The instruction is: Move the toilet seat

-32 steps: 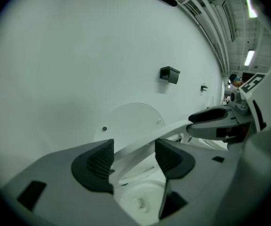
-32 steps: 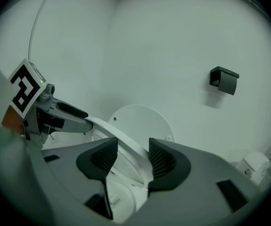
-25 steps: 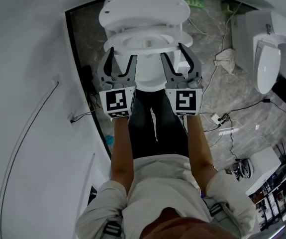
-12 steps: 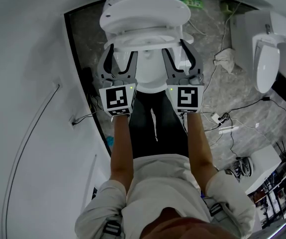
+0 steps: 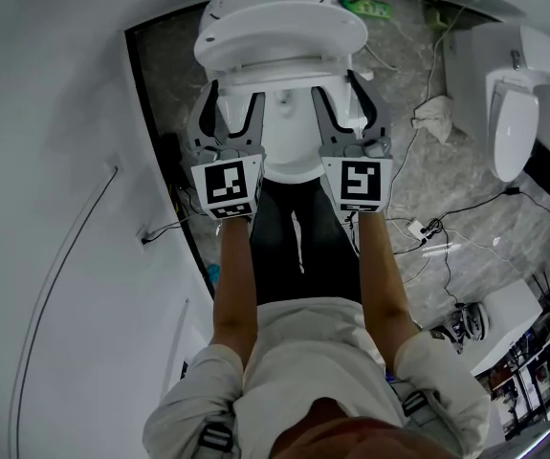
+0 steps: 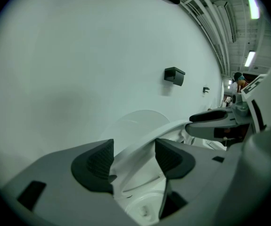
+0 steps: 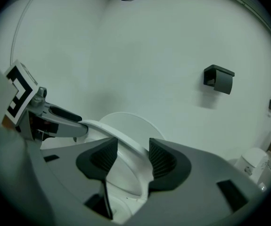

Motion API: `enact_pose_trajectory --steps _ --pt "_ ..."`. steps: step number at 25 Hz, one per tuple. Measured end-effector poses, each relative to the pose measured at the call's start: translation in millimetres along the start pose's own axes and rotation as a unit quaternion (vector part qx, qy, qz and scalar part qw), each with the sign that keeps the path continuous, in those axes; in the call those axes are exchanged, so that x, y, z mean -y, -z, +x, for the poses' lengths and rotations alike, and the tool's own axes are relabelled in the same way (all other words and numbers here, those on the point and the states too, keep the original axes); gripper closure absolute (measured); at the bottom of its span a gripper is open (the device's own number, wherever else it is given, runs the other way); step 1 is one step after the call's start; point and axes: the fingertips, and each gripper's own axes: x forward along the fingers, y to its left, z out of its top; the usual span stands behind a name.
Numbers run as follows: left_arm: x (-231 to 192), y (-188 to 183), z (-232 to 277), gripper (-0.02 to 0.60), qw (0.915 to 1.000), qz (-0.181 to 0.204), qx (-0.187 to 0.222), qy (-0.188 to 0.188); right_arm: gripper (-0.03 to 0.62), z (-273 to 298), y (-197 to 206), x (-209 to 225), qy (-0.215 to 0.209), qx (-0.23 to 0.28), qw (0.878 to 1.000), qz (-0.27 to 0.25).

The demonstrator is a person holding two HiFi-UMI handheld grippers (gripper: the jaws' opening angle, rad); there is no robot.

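The white toilet seat [image 5: 276,72] is tilted up off the bowl [image 5: 289,151], close under the raised lid [image 5: 279,22]. My left gripper [image 5: 233,94] is shut on the seat's left side and my right gripper [image 5: 342,84] on its right side. In the left gripper view the seat rim [image 6: 142,142] runs between the dark pads [image 6: 97,161], with the lid [image 6: 135,121] behind. In the right gripper view the rim [image 7: 126,142] likewise sits between the pads [image 7: 161,159], and the left gripper [image 7: 55,117] shows at the left. The open bowl lies below the jaws.
A white wall [image 5: 55,161] stands close on the left. A second toilet [image 5: 514,103] is at the right, with a crumpled cloth [image 5: 434,113] and loose cables [image 5: 428,228] on the marble floor. A black box [image 7: 218,78] is fixed to the wall behind.
The seat has swung up nearer to the lid, hiding more of the bowl. Both grippers have moved forward with it, still holding its two sides.
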Motion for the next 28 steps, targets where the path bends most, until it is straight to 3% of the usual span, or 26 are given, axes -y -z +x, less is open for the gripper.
enact_pose_trajectory --steps 28 --pt "-24 -21 47 0.29 0.9999 -0.001 0.009 -0.005 0.376 52 -15 21 0.029 0.011 0.999 0.005"
